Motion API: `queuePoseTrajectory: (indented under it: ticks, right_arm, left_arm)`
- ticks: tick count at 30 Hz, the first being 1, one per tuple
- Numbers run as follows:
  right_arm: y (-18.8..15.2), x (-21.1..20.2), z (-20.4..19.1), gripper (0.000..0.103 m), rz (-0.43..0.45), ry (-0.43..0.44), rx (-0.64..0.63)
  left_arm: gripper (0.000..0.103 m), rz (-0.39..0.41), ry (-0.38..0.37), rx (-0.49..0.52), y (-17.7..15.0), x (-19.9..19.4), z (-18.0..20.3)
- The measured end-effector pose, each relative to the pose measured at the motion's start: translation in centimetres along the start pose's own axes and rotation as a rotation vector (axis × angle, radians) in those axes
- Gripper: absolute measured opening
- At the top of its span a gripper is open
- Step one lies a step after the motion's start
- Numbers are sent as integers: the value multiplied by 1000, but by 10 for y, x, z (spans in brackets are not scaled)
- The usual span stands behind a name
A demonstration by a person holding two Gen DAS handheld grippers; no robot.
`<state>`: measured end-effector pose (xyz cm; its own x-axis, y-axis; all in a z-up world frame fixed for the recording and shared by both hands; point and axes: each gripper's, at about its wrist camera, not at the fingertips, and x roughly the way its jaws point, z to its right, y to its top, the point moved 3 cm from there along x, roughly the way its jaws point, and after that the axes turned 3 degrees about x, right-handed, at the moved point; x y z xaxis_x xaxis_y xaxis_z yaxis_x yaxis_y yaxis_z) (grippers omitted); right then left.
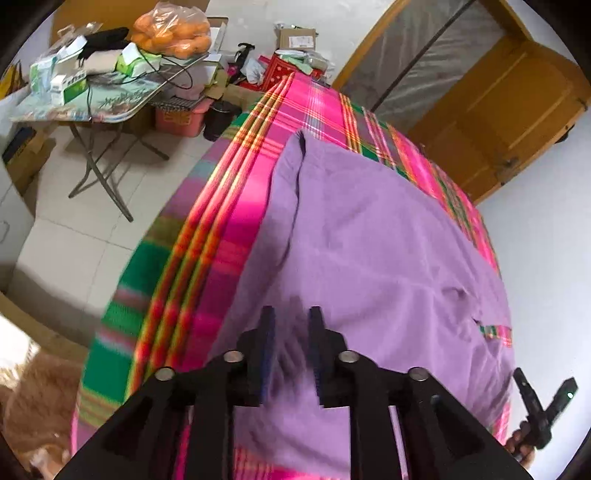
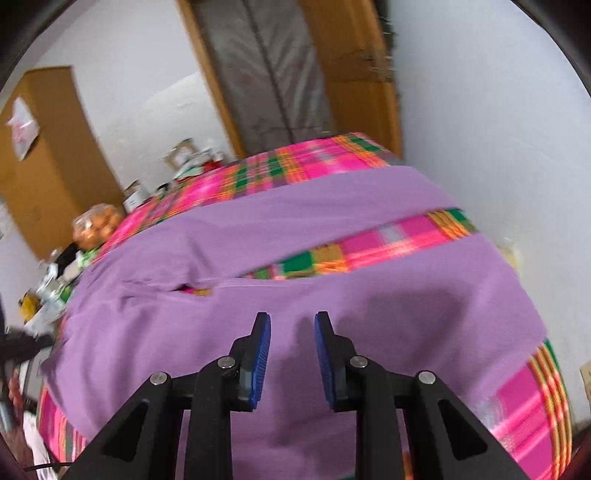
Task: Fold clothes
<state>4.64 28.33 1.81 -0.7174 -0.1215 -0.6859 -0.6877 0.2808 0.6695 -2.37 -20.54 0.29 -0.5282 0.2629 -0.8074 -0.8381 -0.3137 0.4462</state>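
Below, purple garment (image 1: 369, 240) near bed's edge (image 1: 122, 295)

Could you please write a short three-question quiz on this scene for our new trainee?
1. True or false: the purple garment lies spread on the plaid bedsheet.
2. What fruit fills the plastic bag on the folding table?
A) apples B) oranges C) bananas
3. Fill in: the left tool and the right tool are both ____, gripping nothing.

Key: 1 true; 2 B; 3 open.
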Motion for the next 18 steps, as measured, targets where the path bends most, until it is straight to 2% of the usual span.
queuePoseTrajectory:
  ticks: [5, 7, 14, 18]
  right_arm:
    - [-1, 9, -39, 25, -23, 74, -61]
    - [-3, 15, -53, 25, -40, 96, -81]
    - [-8, 29, -77, 25, -70, 126, -109]
    - [-8, 38, -82, 25, -87, 134, -112]
  left_arm:
    - [26, -23, -61, -26, 32, 22, -2]
    - [30, -45, -58, -34, 42, 34, -4]
    - [32, -93, -77, -42, 60, 54, -7]
    - [32, -110, -172, -84, 59, 59, -12]
